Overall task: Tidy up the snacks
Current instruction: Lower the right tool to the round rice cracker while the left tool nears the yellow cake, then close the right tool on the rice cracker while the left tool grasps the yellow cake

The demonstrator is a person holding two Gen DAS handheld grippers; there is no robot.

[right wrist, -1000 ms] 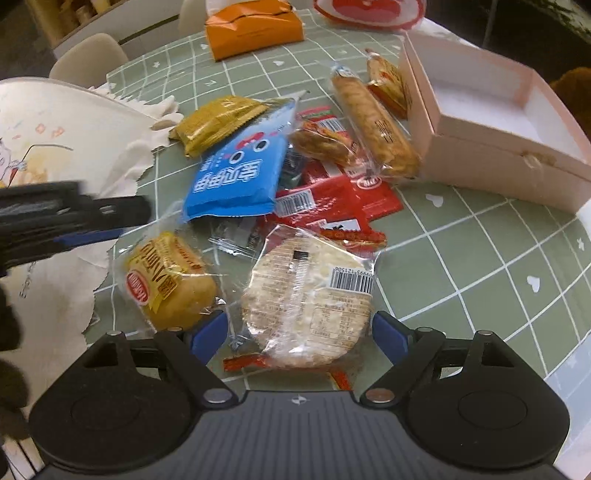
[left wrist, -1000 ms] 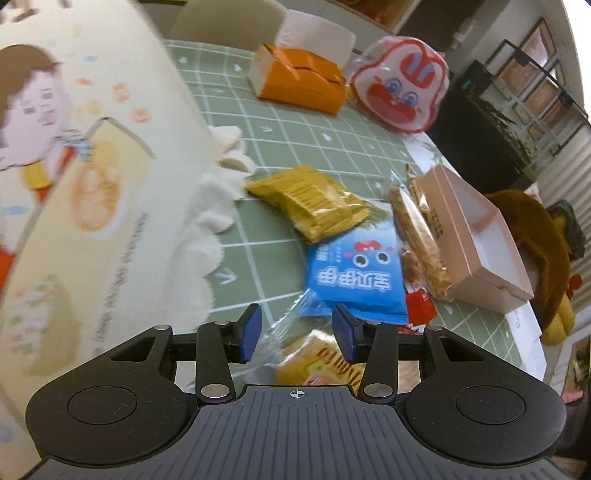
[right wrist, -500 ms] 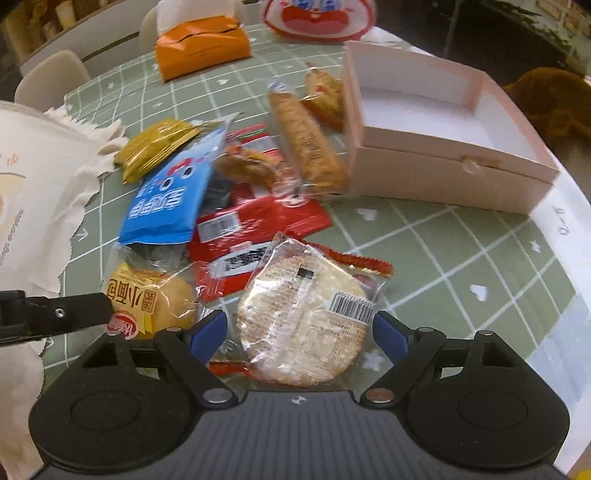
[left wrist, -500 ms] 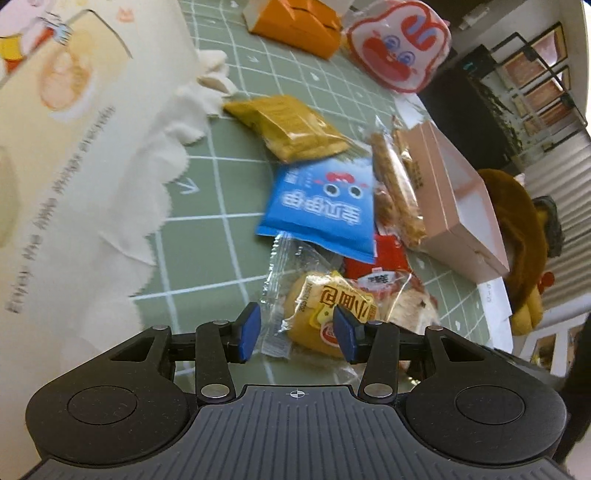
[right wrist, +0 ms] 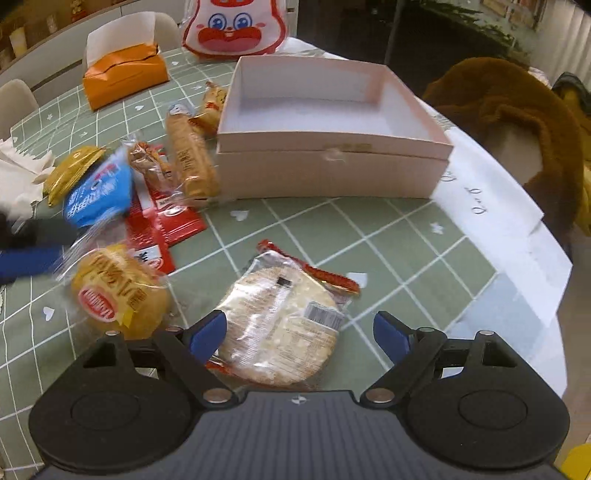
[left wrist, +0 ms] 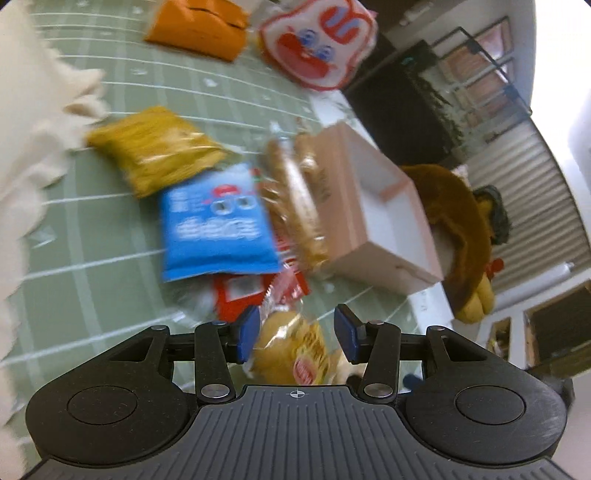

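Observation:
Wrapped snacks lie on a green checked table (right wrist: 388,240) beside an open pink box (right wrist: 332,166), which also shows in the left wrist view (left wrist: 376,221). My left gripper (left wrist: 297,334) is open, its blue pads either side of a yellow round cake in clear wrap (left wrist: 291,350); the cake also shows in the right wrist view (right wrist: 118,291). My right gripper (right wrist: 299,334) is open wide around a pale round rice cracker packet (right wrist: 280,325). A blue packet (left wrist: 218,225), a yellow packet (left wrist: 155,147), a long biscuit pack (right wrist: 188,158) and red wrappers (right wrist: 166,218) lie nearby.
An orange tissue box (right wrist: 122,74) and a red-and-white rabbit bag (right wrist: 232,26) stand at the table's far side. A cream fringed cloth (left wrist: 26,147) covers the left. A brown plush toy (right wrist: 517,129) sits off the right edge, with white paper (right wrist: 491,206) near it.
My left gripper has moved forward and right, so the yellow cake now lies between its pads. My right gripper has swung right toward the pink box, with the rice cracker still between its fingers.

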